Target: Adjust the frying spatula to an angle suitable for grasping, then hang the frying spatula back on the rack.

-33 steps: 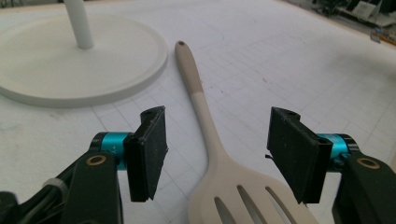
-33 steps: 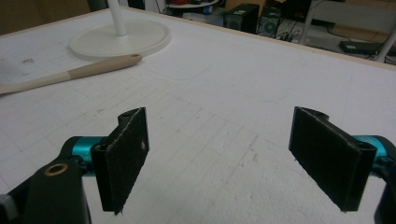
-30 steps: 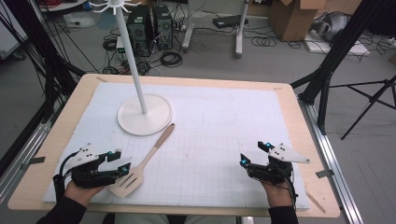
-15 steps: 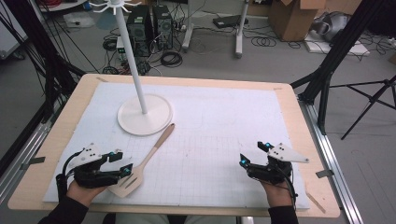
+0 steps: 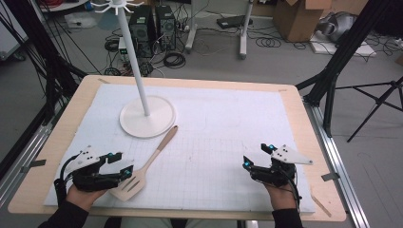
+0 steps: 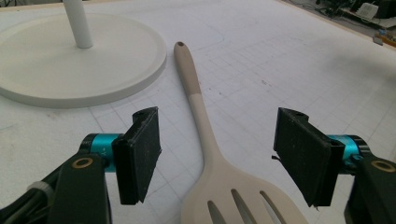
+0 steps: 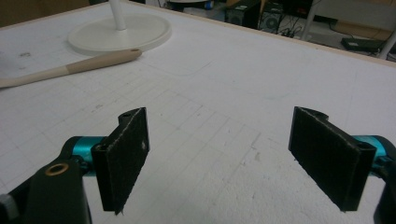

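A beige slotted spatula (image 5: 142, 168) lies flat on the white grid mat (image 5: 223, 128), its handle pointing toward the base of a white stand (image 5: 147, 116). My left gripper (image 5: 121, 165) sits low at the near left, and its jaws have just been opening. In the left gripper view the spatula (image 6: 205, 140) runs between the two black pads (image 6: 137, 156) of the left gripper (image 6: 219, 158) without touching either. My right gripper (image 5: 256, 156) rests at the near right, open and holding nothing. The right gripper view shows the right gripper (image 7: 224, 158) over bare mat, with the spatula handle (image 7: 70, 67) far off.
The stand's pole rises to a ring of hooks (image 5: 116, 5) at the back left; its round base (image 6: 70, 60) lies just beyond the spatula handle. The wooden table edge (image 5: 190, 81) frames the mat. Computers, cables and tripod legs stand on the floor beyond.
The left gripper's jaws have spread wider around the spatula's blade end. The spatula, both hands and the right gripper have stayed where they were.
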Tool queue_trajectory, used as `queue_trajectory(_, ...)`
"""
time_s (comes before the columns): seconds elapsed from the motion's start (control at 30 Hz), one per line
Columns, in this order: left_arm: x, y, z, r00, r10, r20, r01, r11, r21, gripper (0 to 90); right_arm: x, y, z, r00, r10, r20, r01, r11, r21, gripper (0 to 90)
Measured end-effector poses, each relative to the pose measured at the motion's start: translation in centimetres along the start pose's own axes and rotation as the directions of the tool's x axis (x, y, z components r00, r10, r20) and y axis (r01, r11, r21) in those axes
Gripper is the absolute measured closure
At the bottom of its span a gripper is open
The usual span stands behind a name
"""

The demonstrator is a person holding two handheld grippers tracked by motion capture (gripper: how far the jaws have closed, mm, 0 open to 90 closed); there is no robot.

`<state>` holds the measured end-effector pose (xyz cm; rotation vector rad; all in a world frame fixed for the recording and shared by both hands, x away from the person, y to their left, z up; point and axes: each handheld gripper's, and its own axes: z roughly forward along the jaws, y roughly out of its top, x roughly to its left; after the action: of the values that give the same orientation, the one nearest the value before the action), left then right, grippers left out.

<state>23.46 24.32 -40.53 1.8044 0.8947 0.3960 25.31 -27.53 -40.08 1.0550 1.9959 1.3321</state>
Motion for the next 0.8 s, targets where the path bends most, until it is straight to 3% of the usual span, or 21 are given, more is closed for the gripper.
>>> queue_trajectory(0.2, -0.4, 1.2, 1.2, 0.9998, 0.018, 0.011, -0.019, 0.9995, 0.025, 31.8, -0.1, 0.0, -0.3, 0.9998, 0.018, 0.007, -0.018, 1.0, -0.013, 19.1)
queue_trajectory(0.3, -0.3, 2.1, 2.2, 0.999, 0.043, 0.012, -0.044, 0.9961, 0.077, 32.2, -0.2, -0.1, -0.4, 0.9998, 0.018, 0.012, -0.018, 1.0, -0.013, 19.1)
queue_trajectory(0.53, 0.5, 3.7, 4.2, 0.9989, 0.043, 0.017, -0.045, 0.9843, 0.171, 32.1, -0.2, -0.1, -0.3, 0.9998, 0.013, 0.014, -0.013, 1.0, -0.004, 19.1)
queue_trajectory(0.63, 0.6, 4.1, 5.4, 0.9976, 0.065, 0.022, -0.069, 0.974, 0.216, 32.1, -0.3, -0.1, -0.3, 0.9999, 0.011, 0.013, -0.011, 1.0, -0.004, 19.1)
queue_trajectory(0.73, 0.5, 4.4, 6.8, 0.998, 0.059, 0.021, -0.063, 0.9641, 0.258, 32.4, -0.2, -0.1, -0.2, 1.0, 0.003, 0.009, -0.003, 1.0, -0.001, 19.1)
queue_trajectory(0.8, 0.5, 4.5, 7.7, 0.9972, 0.071, 0.022, -0.074, 0.9518, 0.298, 32.7, -0.1, -0.1, -0.2, 1.0, 0.005, 0.008, -0.005, 1.0, 0.003, 19.1)
